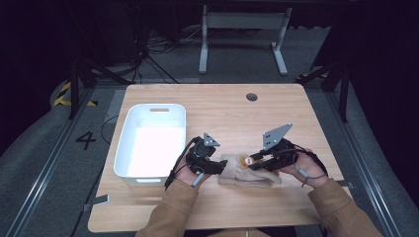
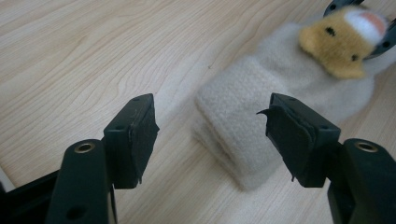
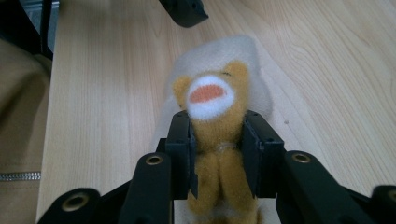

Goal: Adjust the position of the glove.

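Between the right gripper (image 3: 217,158) pads — plush toy (image 3: 212,116), clamped; left gripper (image 2: 210,135) parted.

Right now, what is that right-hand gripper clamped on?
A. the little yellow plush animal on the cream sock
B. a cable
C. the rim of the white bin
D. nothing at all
A: in the right gripper view the right gripper has both pads pressed against the sides of the yellow plush animal, which sits on the cream sock lying on the table, well away from the white bin.
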Available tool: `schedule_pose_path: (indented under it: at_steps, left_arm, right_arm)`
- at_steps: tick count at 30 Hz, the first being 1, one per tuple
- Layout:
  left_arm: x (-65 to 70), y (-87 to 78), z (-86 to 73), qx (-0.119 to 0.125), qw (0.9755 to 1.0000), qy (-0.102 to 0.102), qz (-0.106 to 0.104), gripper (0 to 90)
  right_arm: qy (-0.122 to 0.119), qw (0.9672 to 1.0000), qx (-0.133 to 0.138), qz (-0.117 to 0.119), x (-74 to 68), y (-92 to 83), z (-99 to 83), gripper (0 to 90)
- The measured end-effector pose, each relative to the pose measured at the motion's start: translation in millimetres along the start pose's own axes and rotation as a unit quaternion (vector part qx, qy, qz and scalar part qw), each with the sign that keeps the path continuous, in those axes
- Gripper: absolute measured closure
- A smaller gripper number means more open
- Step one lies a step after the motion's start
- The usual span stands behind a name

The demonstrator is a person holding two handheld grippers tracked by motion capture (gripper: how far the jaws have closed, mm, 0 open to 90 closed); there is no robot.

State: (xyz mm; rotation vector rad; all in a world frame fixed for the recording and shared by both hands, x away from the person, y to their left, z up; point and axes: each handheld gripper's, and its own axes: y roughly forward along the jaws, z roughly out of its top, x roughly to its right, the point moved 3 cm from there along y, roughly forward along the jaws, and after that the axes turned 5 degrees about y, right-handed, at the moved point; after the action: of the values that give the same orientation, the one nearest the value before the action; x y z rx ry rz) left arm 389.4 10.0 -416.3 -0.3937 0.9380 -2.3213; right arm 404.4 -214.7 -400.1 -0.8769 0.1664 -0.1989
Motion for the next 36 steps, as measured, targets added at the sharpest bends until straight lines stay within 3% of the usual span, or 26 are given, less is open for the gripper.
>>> schedule_pose_path:
  at_steps: [10, 23, 27, 29, 36]
  left_arm:
    - [0.1, 0.8, 0.4, -0.002, 1.0, 0.003, -0.002, 34.0]
    - [2.5, 4.7, 0.3, -0.009, 0.9999, 0.006, -0.007, 34.0]
    - [4.4, 6.1, 1.2, -0.009, 0.9998, 0.008, -0.015, 34.4]
    - [5.9, 6.3, 2.8, -0.007, 0.9995, 0.007, -0.031, 34.4]
    - [8.9, 8.1, 6.9, -0.004, 0.9985, 0.014, -0.052, 29.0]
  right_arm:
    - [-0.005, 0.9998, -0.014, 0.01, -0.3, 8.2, -3.7, 66.8]
    - [-0.014, 0.9982, -0.057, -0.009, 5.7, 20.8, -13.8, 65.1]
    - [-0.017, 0.9972, -0.071, -0.017, 5.5, 24.5, -17.2, 57.9]
    - [-0.007, 0.9974, -0.066, -0.028, 6.2, 23.2, -18.8, 48.2]
    - [0.02, 0.9986, -0.034, -0.036, 8.9, 10.0, -20.3, 44.2]
